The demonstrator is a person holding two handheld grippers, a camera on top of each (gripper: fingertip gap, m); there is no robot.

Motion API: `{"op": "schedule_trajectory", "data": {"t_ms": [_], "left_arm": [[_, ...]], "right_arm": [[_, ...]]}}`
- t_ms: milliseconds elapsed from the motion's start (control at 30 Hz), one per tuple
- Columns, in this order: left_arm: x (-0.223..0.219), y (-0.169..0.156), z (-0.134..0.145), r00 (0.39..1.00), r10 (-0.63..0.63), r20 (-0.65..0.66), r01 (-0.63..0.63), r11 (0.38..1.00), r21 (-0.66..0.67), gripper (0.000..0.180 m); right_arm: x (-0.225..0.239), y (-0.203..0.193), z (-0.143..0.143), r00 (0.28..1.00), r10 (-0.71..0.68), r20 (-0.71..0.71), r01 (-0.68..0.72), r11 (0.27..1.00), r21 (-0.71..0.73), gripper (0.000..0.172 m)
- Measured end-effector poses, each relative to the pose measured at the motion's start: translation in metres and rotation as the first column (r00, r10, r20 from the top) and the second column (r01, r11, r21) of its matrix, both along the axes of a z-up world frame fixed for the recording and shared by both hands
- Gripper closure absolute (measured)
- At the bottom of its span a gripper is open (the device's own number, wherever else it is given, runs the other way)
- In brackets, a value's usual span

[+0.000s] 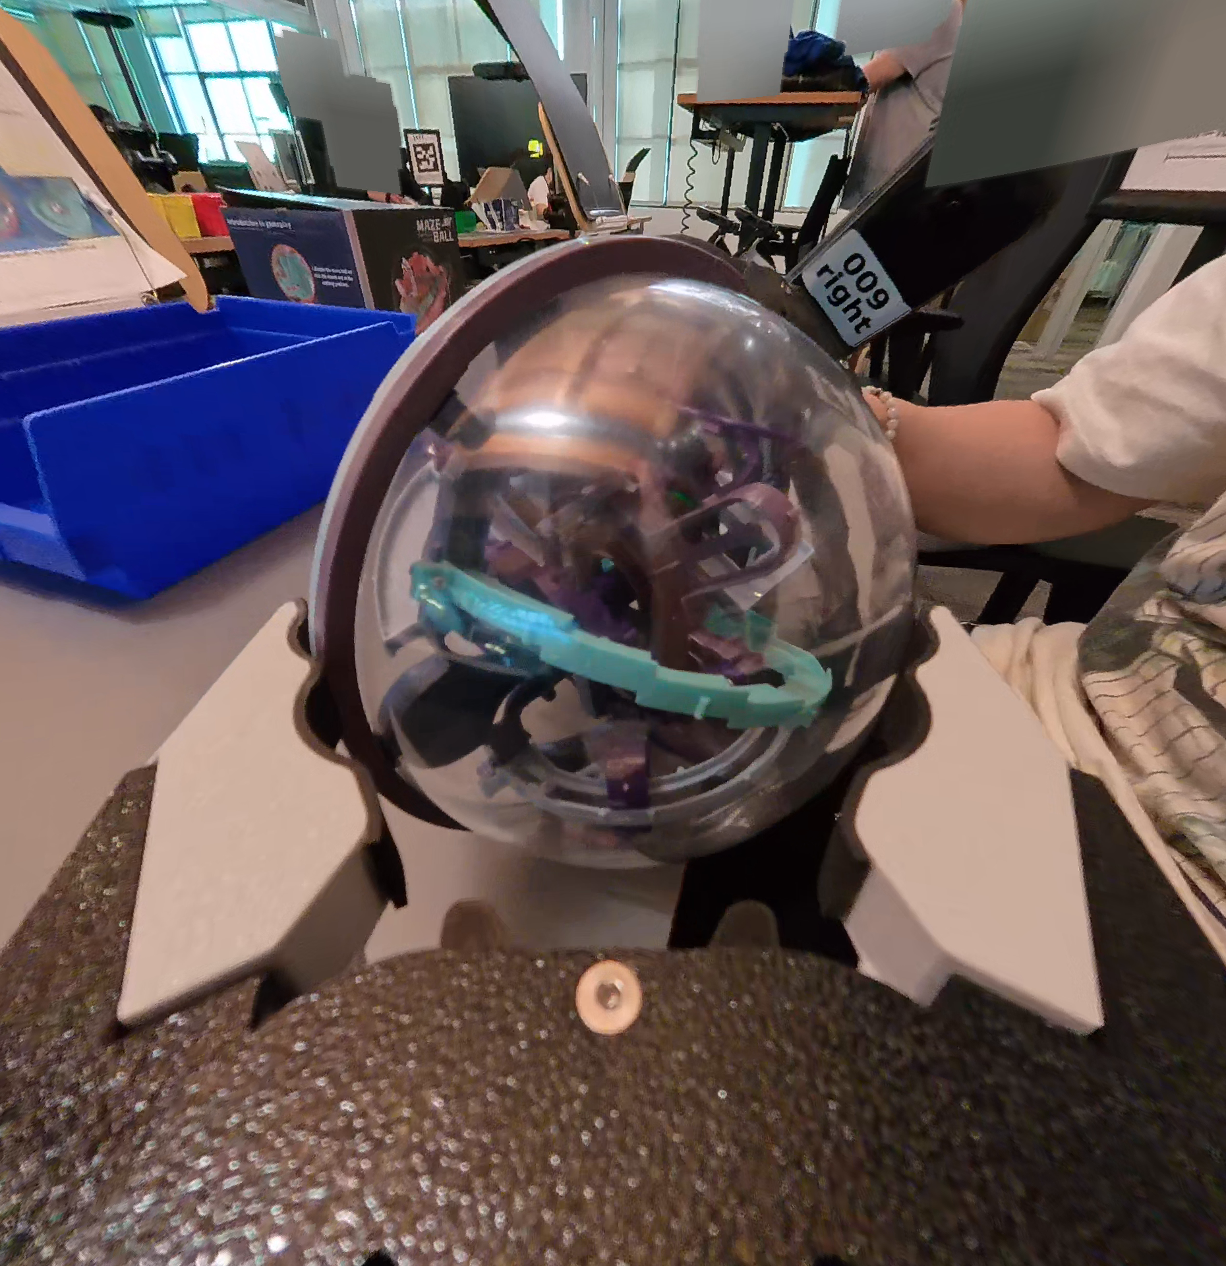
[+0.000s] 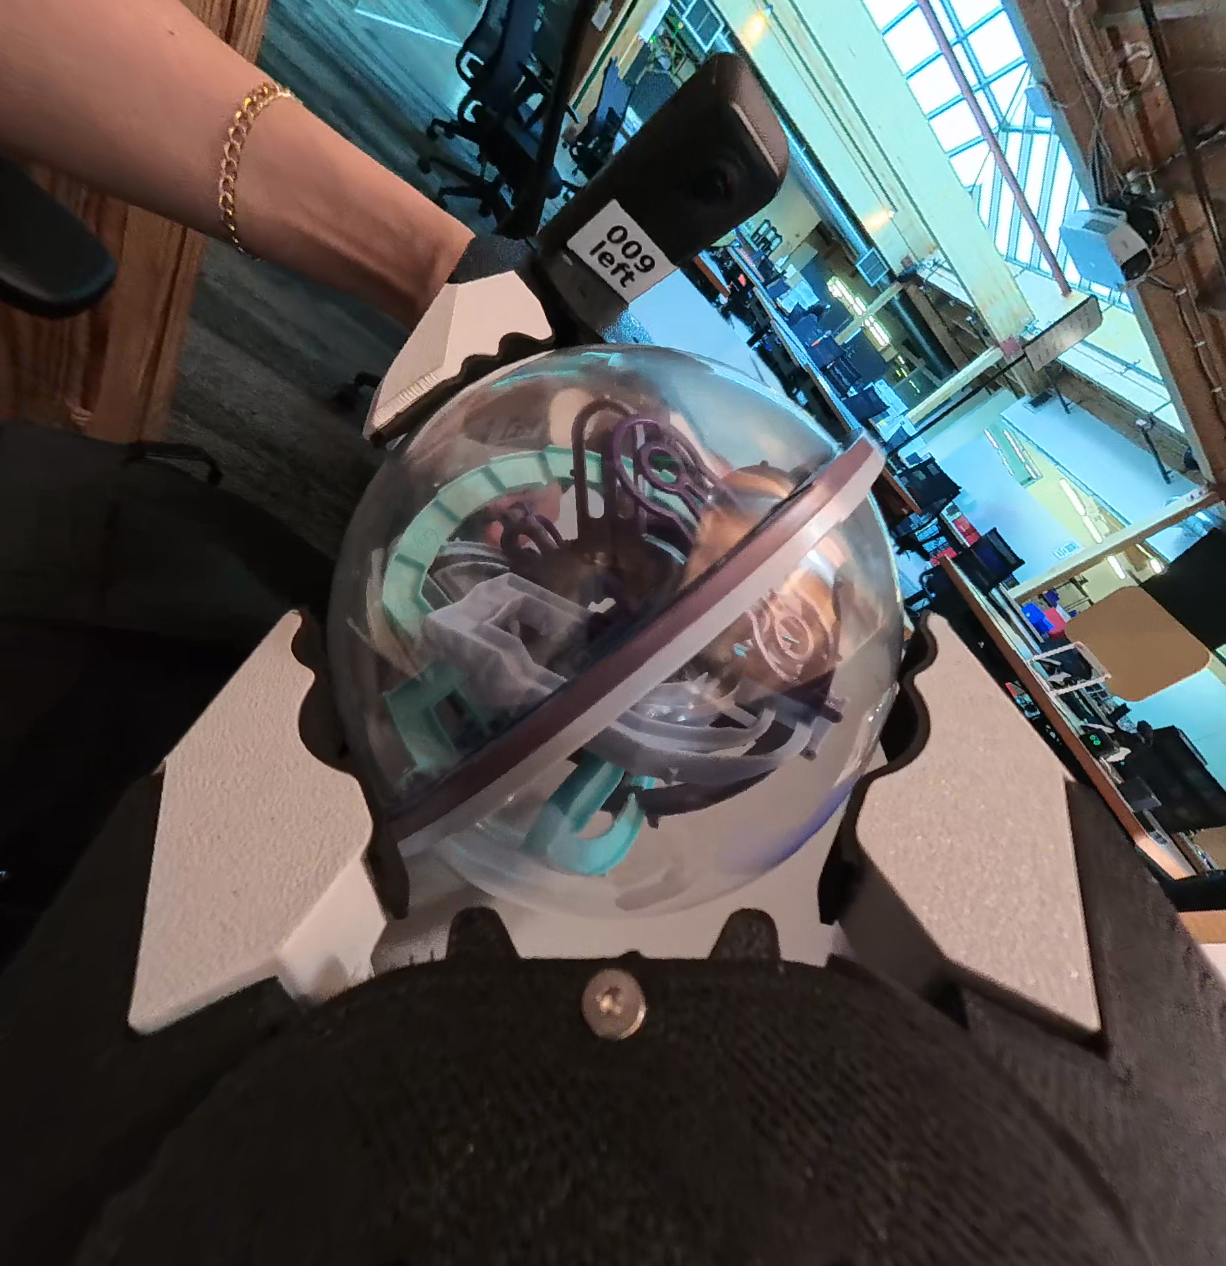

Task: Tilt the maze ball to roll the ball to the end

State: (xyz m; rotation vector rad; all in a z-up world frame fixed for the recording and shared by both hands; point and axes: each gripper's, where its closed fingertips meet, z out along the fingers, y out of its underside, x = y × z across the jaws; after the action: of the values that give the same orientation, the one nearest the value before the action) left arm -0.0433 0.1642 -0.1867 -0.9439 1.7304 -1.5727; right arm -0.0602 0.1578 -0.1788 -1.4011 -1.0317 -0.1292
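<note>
Gripping maze ball (image 1: 617, 548): left tongs (image 1: 614, 644), right tongs (image 2: 614, 658); blue bin (image 1: 151, 438) only in left view.

Two handheld grippers, each w/ pale grey wedge fingers (image 1: 254, 808) edged in dark scalloped pads, on a black grainy body w/ one silver screw at 6 o'clock. The left gripper (image 2: 459, 356) carries a black camera pod w/ a white sticker. Operator wears a gold chain bracelet (image 2: 244, 154), a bead bracelet (image 1: 883, 411) and a white short sleeve (image 1: 1158, 404) at 3 o'clock.
</note>
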Motion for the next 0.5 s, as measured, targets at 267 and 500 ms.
{"op": "schedule_trajectory", "data": {"t_ms": [267,500], "left_arm": [[0.008,0.006,0.006,0.994,0.094,0.059,-0.096,0.995,0.036,0.024],[0.011,0.003,0.007,0.986,0.133,0.095,-0.140,0.988,0.065,0.024]], "right_arm": [[0.017,0.009,-0.009,0.996,-0.088,0.013,0.088,0.994,-0.059,0.014],[0.019,0.005,-0.007,0.989,-0.111,-0.099,0.101,0.990,-0.099,0.014]]}}
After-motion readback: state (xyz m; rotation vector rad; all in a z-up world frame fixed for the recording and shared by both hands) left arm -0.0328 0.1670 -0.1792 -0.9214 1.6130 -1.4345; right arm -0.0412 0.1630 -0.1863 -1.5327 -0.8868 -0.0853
